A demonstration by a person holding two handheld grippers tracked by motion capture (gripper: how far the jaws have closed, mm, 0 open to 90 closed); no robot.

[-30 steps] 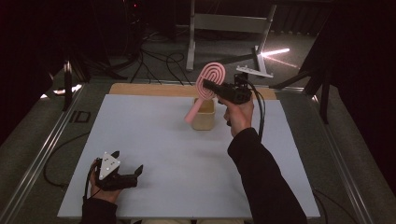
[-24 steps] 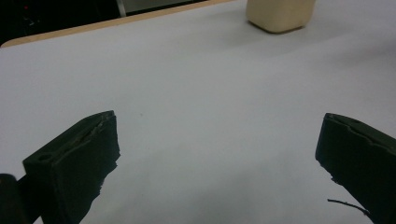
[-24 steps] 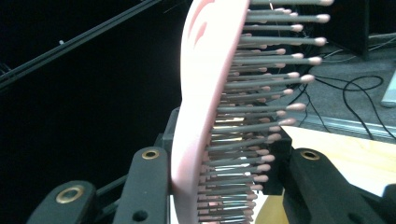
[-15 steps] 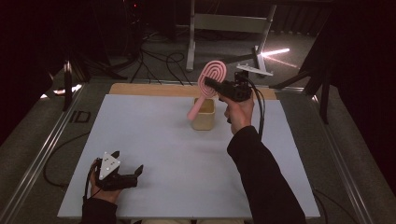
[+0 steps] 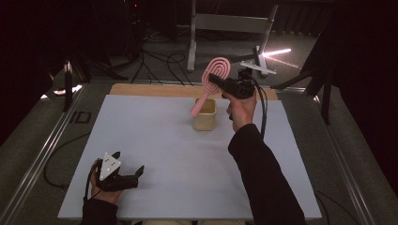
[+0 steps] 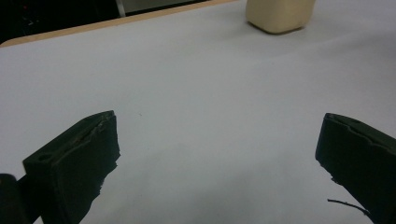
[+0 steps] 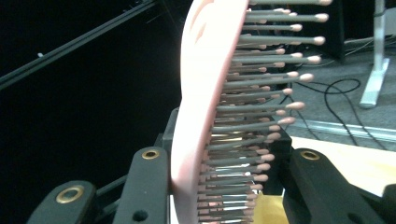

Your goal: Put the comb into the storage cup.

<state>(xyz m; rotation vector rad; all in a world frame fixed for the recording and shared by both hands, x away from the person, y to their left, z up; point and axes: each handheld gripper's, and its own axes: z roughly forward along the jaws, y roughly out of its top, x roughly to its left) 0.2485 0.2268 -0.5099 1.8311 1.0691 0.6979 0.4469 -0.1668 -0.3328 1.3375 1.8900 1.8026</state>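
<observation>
R gripper [image 5: 217, 80] clamps the pink hairbrush [image 5: 213, 82] by its head, handle dangling below over the beige cup [image 5: 204, 115]. Risk: bristles give, brush pivots, misses cup. L gripper [image 5: 129, 174] open, idle.

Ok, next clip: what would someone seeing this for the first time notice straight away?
The pink hairbrush, held up in the right gripper above the far middle of the table, handle slanting down toward the cream cup. In the right gripper view the jaws clamp the brush's back and its bristles. At the near left corner the left gripper rests on the white table, jaws wide open with nothing between them.
</observation>
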